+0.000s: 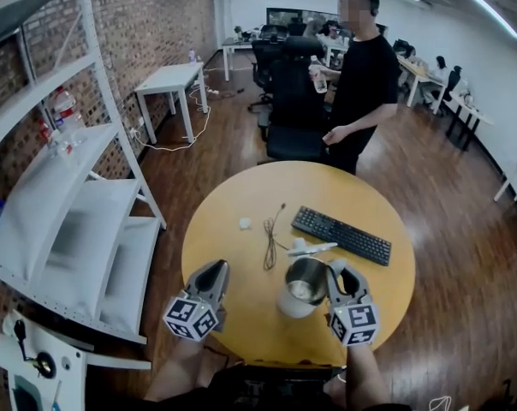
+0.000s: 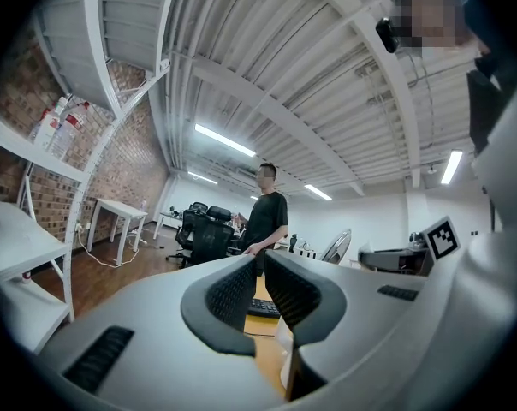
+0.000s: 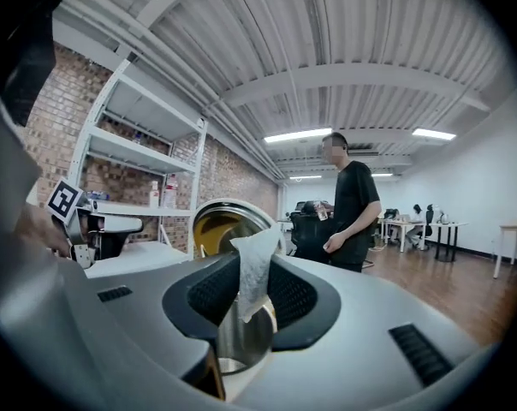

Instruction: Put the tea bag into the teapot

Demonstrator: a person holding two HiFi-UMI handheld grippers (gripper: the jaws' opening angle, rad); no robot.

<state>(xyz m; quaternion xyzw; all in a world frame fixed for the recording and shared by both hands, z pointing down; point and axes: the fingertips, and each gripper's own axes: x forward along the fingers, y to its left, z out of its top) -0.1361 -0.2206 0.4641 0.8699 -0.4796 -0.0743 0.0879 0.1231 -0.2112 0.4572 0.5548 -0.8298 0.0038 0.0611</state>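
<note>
The teapot stands at the near edge of the round yellow table, white-bodied, its steel lid tipped up and open. My right gripper is right beside it on its right. In the right gripper view that gripper is shut on a white tea bag, which stands up between the pads just above the pot's steel mouth. My left gripper hangs to the left of the pot. Its jaws are drawn together, a thin slit between them, and hold nothing.
A black keyboard lies beyond the pot, a coiled cable and a small white blob to its left, and a white object just behind the pot. A person in black stands at the far side. White shelving fills the left.
</note>
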